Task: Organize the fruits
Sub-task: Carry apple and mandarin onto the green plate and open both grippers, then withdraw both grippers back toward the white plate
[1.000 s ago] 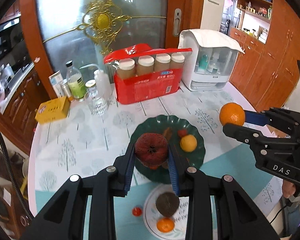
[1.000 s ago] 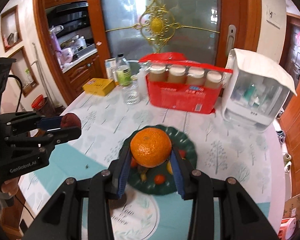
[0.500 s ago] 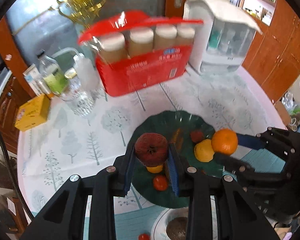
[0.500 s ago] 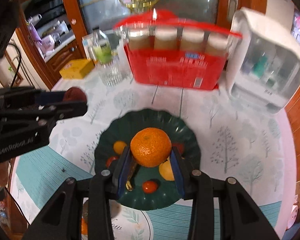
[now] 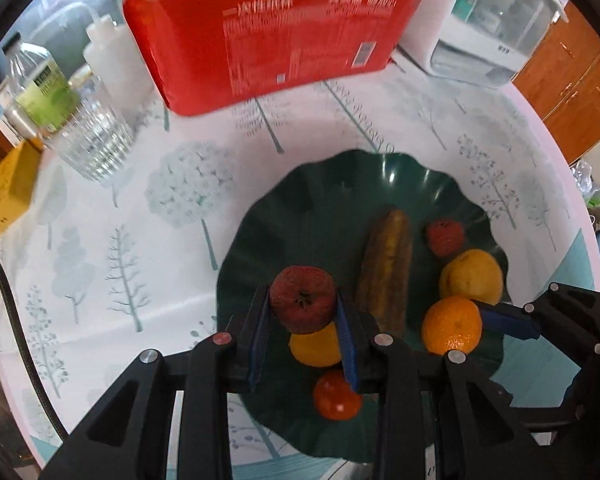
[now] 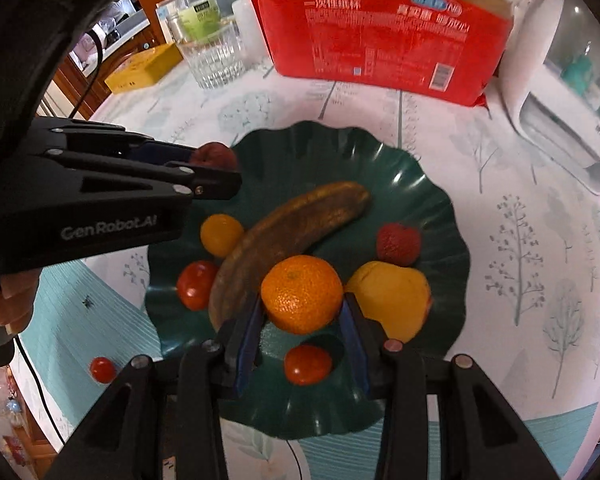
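Note:
My left gripper [image 5: 303, 305] is shut on a dark red apple [image 5: 302, 298] and holds it just above the left part of the dark green plate [image 5: 324, 200]. My right gripper [image 6: 302, 310] is shut on an orange [image 6: 302, 293], low over the plate's [image 6: 380, 160] near side. In the plate lie a brown banana [image 6: 284, 236], a yellow pear [image 6: 392, 300], a red strawberry [image 6: 398, 242], a small yellow fruit [image 6: 220, 234] and two red tomatoes [image 6: 196, 284]. The left gripper also shows in the right wrist view [image 6: 216, 168], and the right gripper in the left wrist view [image 5: 468, 320].
A red pack of paper cups [image 5: 276, 36] stands behind the plate, a white appliance [image 5: 492, 28] to its right. A glass [image 5: 94, 142], bottles [image 5: 40, 84] and a yellow box [image 5: 8, 192] stand at the left. A loose cherry tomato [image 6: 102, 369] lies on the teal mat.
Both grippers have moved forward and down over the green plate, each still holding its fruit. The plate and the things behind it now look much closer.

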A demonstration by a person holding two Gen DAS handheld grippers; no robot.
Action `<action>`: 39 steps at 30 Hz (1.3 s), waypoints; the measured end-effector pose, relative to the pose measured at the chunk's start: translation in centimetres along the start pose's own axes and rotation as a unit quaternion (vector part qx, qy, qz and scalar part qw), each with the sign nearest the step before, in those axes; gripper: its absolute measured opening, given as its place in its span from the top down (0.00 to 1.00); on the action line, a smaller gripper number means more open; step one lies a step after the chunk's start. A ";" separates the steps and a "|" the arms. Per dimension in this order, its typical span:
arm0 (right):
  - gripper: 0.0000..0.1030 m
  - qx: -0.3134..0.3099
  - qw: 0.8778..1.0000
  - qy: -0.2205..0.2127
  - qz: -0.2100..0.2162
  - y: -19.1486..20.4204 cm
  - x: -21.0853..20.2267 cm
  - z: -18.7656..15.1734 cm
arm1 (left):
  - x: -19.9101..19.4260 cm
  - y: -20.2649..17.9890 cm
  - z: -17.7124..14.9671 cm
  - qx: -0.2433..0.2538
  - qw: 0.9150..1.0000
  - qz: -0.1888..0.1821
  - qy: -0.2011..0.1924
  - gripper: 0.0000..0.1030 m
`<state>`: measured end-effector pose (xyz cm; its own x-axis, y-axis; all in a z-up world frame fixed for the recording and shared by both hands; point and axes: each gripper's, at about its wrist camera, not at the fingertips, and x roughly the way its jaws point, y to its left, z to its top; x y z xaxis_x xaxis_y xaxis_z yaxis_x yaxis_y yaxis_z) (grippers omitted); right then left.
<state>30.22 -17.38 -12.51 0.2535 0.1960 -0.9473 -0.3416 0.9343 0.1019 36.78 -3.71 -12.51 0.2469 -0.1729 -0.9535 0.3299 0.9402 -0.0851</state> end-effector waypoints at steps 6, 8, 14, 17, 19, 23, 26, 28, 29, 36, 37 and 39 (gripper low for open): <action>0.60 0.000 1.000 -0.005 0.006 -0.1 0.5 0.0 | 1.3 -0.3 -0.3 0.005 1.000 -0.004 0.010 0.65; 0.59 0.001 1.000 -0.012 0.006 -0.1 0.3 0.0 | 1.1 -0.5 -0.4 0.007 1.000 -0.003 0.007 0.55; 0.59 0.011 1.000 -0.027 0.011 -0.5 -0.5 0.0 | -0.5 -0.7 -0.7 0.013 1.000 0.009 -0.012 0.37; 0.59 0.012 0.999 -0.033 0.007 -0.7 -1.0 0.0 | -1.2 -0.6 -0.9 0.011 1.000 0.010 -0.018 0.34; 0.59 0.014 0.999 -0.036 0.005 -0.8 -1.3 -0.1 | -1.6 -0.6 -1.0 0.009 1.000 0.010 -0.019 0.33; 0.59 0.019 0.999 -0.041 0.000 -1.0 -2.0 -0.2 | -2.6 -0.8 -1.6 0.007 1.000 0.011 -0.023 0.28; 0.59 0.023 0.999 -0.043 -0.003 -1.1 -2.4 -0.4 | -3.5 -0.8 -2.1 0.001 1.000 0.013 -0.028 0.20; 0.59 0.024 0.999 -0.044 -0.002 -1.0 -2.7 -0.7 | -4.0 -0.8 -2.5 -0.003 1.000 0.012 -0.028 0.20; 0.59 0.024 0.999 -0.044 -0.002 -0.9 -2.9 -0.9 | -4.1 -0.9 -2.7 -0.004 1.000 0.012 -0.028 0.20; 0.57 0.030 0.998 -0.051 0.000 -0.3 -4.3 -1.9 | -5.9 -1.4 -4.2 -0.008 1.000 0.005 -0.020 0.20; 0.56 0.033 0.998 -0.053 0.001 -0.3 -4.6 -2.1 | -6.2 -1.5 -4.4 -0.009 1.000 0.004 -0.020 0.20; 0.53 0.035 0.998 -0.056 0.001 -0.1 -5.1 -2.4 | -7.0 -1.6 -4.9 -0.011 1.000 0.000 -0.022 0.20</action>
<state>26.82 -19.23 -8.47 0.3540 0.2263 -0.9074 -0.2783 0.9518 0.1288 30.08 -2.61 -7.07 0.2870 -0.1850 -0.9399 0.3106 0.9461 -0.0914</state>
